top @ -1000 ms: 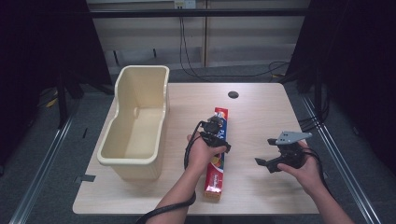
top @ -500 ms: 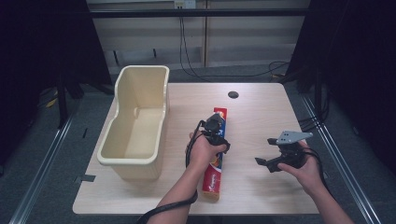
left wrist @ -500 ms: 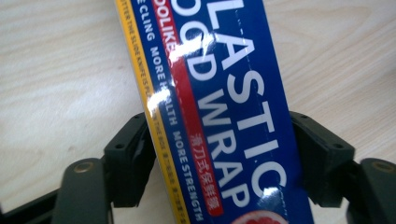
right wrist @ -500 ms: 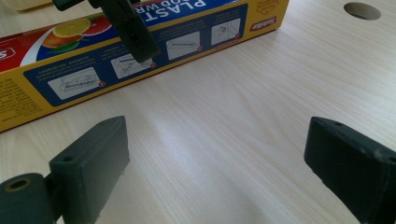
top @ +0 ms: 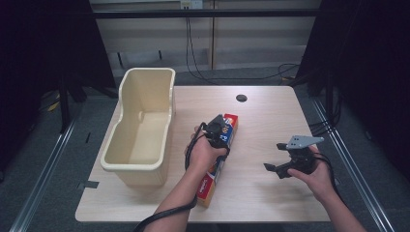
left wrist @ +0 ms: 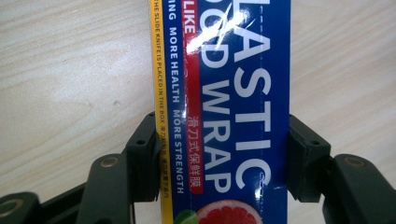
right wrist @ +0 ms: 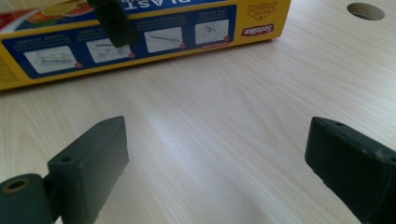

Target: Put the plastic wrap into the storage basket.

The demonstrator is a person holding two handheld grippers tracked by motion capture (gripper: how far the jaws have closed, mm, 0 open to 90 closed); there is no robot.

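My left tool [top: 218, 131] pinches the plastic wrap box [left wrist: 224, 93], lying mid-surface beside the bin [top: 140, 130]. My right tool [top: 289, 163] hangs spread near the right edge. Gripped off-centre, the long glossy box could pivot or slip when lifted.

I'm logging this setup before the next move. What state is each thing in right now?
Plastic wrap box: lying flat on the table, closed.
Left gripper: jaws on both long sides of the box, shut on it.
Right gripper: open, holding nothing, above bare table.
Cream bin: upright, empty.
Round hole in the table: uncovered.
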